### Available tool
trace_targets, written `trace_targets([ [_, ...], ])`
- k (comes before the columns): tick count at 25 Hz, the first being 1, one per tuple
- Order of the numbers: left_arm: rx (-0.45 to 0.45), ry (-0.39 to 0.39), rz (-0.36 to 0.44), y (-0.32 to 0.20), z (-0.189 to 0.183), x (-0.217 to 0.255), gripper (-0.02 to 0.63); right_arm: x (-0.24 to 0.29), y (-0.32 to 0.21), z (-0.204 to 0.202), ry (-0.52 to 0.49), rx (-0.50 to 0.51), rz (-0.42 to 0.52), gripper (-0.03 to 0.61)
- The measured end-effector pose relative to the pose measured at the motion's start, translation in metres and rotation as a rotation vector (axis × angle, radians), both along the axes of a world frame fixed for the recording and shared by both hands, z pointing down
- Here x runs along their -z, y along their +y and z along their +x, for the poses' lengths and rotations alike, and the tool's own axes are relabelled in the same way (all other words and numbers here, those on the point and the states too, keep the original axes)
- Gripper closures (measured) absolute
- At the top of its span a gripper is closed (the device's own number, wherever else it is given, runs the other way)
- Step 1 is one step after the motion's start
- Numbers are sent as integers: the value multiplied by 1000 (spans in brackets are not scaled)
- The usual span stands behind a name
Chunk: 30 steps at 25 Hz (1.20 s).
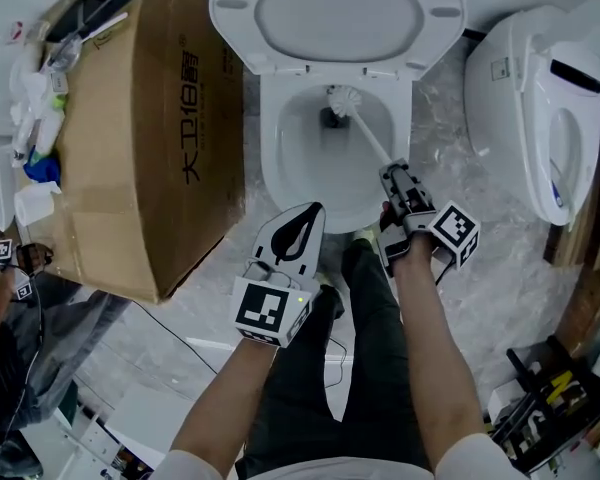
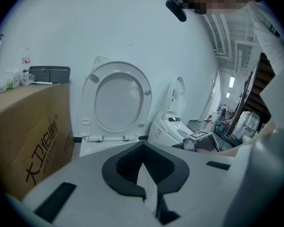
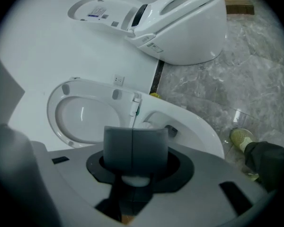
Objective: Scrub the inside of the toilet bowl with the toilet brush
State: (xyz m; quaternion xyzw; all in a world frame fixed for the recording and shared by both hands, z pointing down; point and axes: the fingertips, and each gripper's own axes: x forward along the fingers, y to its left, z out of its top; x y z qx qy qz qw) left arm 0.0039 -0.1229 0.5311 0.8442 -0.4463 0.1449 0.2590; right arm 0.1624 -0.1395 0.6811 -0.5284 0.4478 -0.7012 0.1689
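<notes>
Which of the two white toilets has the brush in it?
The middle white toilet beside the brown cardboard box: the right gripper holds the white toilet brush in its bowl. The right-hand toilet has none.

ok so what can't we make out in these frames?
- Head view: the toilet brush head is too small to tell whether its bristles touch the bowl.
- Right gripper view: the right hand-held gripper, shut on the brush handle, covers most of the brush.
- Left gripper view: the left hand-held gripper hides the bowl; only the raised lid shows.
- Head view: the clutter on the cardboard box is cut off by the left edge.
</notes>
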Motion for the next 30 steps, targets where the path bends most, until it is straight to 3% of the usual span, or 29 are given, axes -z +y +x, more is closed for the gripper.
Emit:
trace_targets([
  [8, 41, -8, 2, 5, -22, -3, 607, -10, -14, -53, -18, 208, 38, 420],
  [17, 79, -3, 6, 20, -44, -4, 607, -17, 8, -87, 43, 461, 72, 420],
  [30, 65, 8, 9, 55, -48, -2, 607, -12, 72, -104, 174, 676, 96, 420],
])
